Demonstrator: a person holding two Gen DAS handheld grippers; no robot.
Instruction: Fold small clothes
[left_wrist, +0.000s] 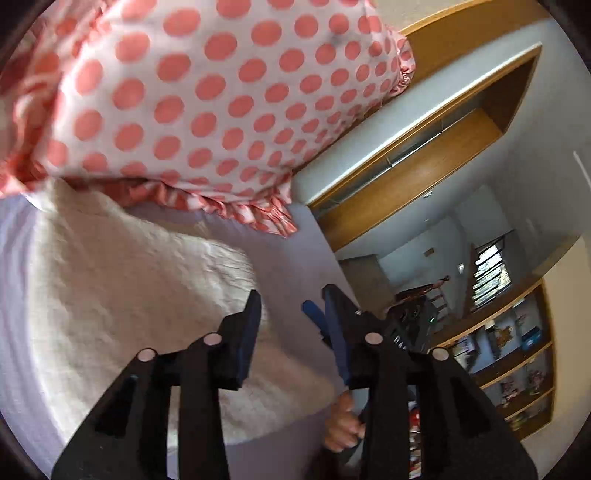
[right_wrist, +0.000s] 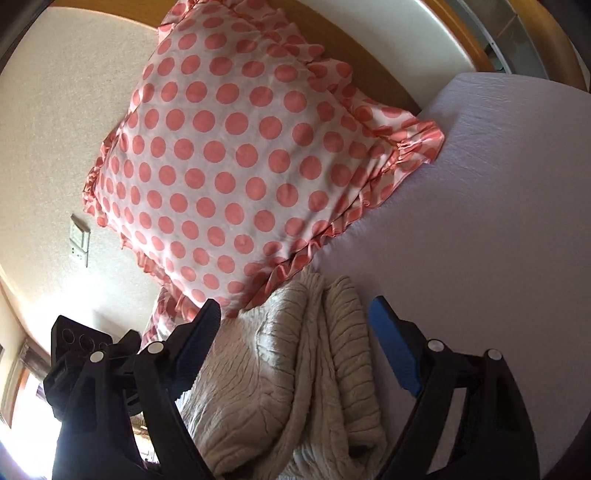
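Observation:
A cream ribbed knit garment (left_wrist: 122, 295) lies on the pale lilac bed sheet (left_wrist: 306, 243), its far edge under a polka-dot pillow. In the right wrist view the garment (right_wrist: 280, 373) is bunched in folds. My left gripper (left_wrist: 291, 299) is open and empty, just above the garment's right part. My right gripper (right_wrist: 295, 314) is open and empty, its jaws wide to either side of the garment's folds near its far end. The other gripper and a hand show beyond the left gripper's right finger (left_wrist: 340, 332).
A white pillow with coral dots and a frill (right_wrist: 229, 162) rests against the wooden headboard (right_wrist: 369, 59), also in the left wrist view (left_wrist: 207, 99). Beyond the bed edge are a wardrobe (left_wrist: 424, 162) and shelves (left_wrist: 509, 369). A wall switch (right_wrist: 79, 240) is at left.

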